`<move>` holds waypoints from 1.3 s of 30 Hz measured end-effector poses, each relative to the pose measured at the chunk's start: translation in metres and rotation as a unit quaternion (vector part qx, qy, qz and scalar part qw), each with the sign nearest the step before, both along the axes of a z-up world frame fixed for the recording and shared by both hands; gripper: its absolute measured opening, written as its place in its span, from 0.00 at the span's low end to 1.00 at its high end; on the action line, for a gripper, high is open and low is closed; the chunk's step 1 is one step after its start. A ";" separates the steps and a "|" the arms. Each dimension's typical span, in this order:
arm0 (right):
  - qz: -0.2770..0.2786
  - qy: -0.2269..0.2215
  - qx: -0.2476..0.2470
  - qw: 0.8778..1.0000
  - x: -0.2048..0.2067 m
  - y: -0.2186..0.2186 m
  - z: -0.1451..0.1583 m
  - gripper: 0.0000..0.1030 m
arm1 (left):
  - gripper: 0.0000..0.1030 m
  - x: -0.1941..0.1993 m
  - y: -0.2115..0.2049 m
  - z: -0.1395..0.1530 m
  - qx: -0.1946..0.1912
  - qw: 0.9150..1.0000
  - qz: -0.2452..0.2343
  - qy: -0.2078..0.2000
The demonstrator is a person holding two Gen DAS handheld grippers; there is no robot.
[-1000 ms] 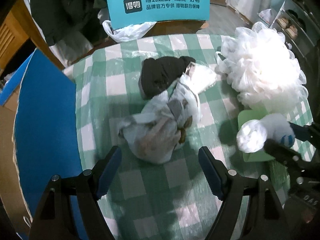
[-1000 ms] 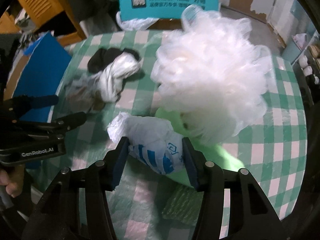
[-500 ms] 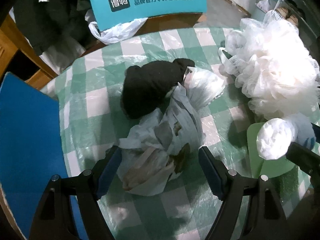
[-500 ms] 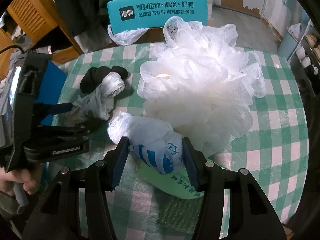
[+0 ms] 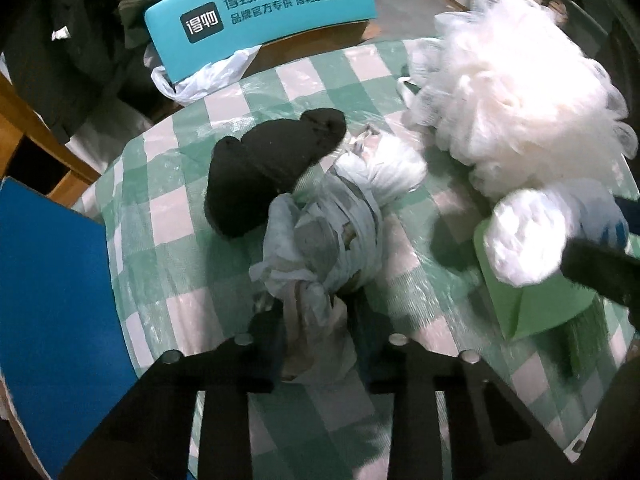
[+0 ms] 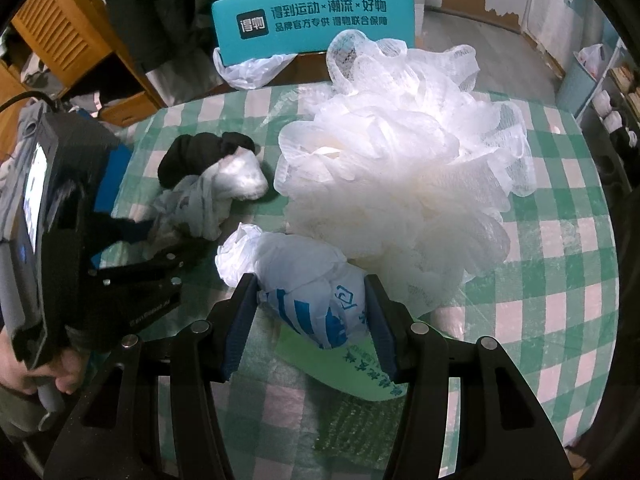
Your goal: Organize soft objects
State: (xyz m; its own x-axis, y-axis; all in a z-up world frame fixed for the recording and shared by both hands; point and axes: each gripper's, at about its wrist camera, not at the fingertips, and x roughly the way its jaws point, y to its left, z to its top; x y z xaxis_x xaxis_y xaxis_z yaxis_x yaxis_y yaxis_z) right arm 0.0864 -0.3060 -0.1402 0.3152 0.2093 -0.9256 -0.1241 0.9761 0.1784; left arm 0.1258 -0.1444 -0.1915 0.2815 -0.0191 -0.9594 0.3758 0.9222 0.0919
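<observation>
Two grippers reach forward low over the table, left fingers (image 5: 280, 332) pinching the grey bag (image 5: 324, 236), right fingers (image 6: 240, 320) clamping the blue-printed bag (image 6: 312, 300)

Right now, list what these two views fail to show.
- Contents of the grey knotted bag: left view, hidden by crumpled plastic.
- Green card: right view, covered by the blue-printed bag; its text cannot be read.
- Bath pouf: left view, motion-blurred.
- Black sock: right view, partly behind the grey knotted bag.
</observation>
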 end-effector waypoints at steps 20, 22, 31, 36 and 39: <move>0.007 -0.049 -0.006 0.999 -0.013 0.016 0.046 0.52 | 0.23 -0.059 0.037 0.063 -0.015 0.998 0.024 -0.049; 0.009 -0.055 -0.005 0.998 -0.015 0.018 0.051 0.51 | 0.23 -0.063 0.043 0.072 -0.016 0.998 0.027 -0.058; 0.020 -0.076 -0.006 0.997 -0.025 0.030 0.071 0.51 | 0.23 -0.081 0.061 0.103 -0.021 0.995 0.040 -0.087; 0.027 -0.084 -0.007 0.996 -0.029 0.038 0.079 0.51 | 0.23 -0.086 0.069 0.116 -0.023 0.994 0.045 -0.100; 0.031 -0.090 -0.004 0.995 -0.030 0.043 0.083 0.52 | 0.23 -0.090 0.075 0.124 -0.018 0.992 0.052 -0.110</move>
State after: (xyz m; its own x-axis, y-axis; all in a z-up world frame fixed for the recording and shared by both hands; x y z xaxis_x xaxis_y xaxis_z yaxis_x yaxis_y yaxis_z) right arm 0.0568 -0.2628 -0.0570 0.4631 0.2260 -0.8570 -0.2142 0.9668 0.1392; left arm 0.0357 -0.0695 -0.0680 0.4858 -0.0125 -0.8740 0.2530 0.9591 0.1269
